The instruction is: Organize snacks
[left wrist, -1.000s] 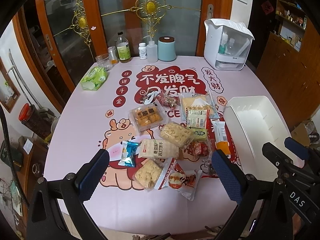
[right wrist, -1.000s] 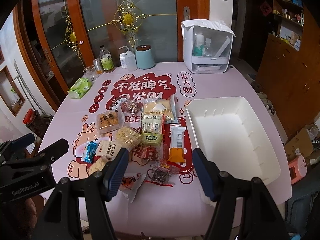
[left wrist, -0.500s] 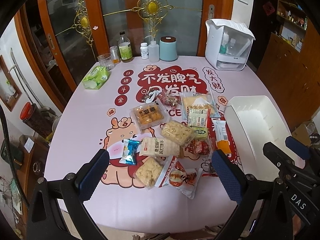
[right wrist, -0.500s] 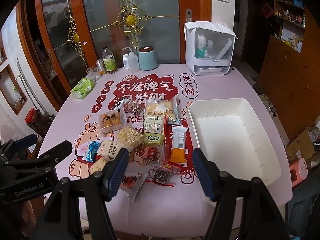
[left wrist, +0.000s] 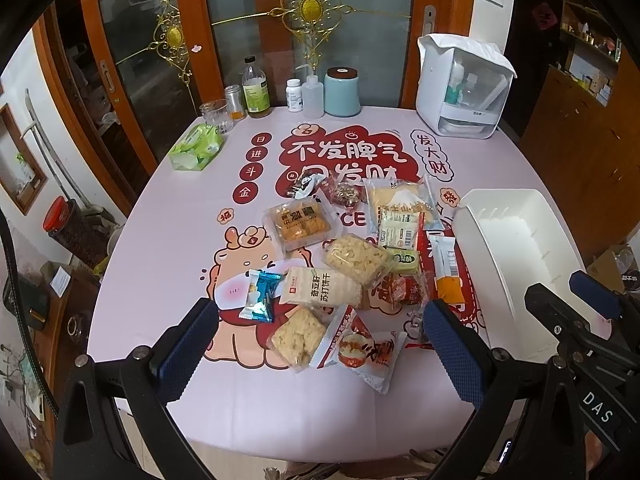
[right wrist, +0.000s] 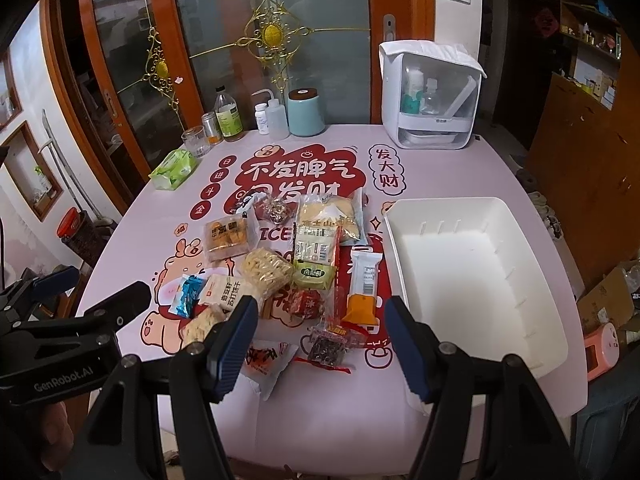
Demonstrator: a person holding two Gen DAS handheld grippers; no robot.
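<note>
We hold left gripper [left wrist: 320, 354] and right gripper [right wrist: 320, 346] released, empty, above snack packets [left wrist: 344, 260] mid-counter; white bin [right wrist: 476, 276] at right edge.

Dim, sharp, fisheye-bent edges

A loose heap of wrapped snacks [left wrist: 344, 264] lay flat across the middle of the table, packets overlapping: a blue-foil sachet [left wrist: 259, 295] at the left edge, an upright-lying orange-and-white bar [right wrist: 363, 287] at the right. Just beside it sat a white plastic bin [right wrist: 556, 300], open and empty.
</note>
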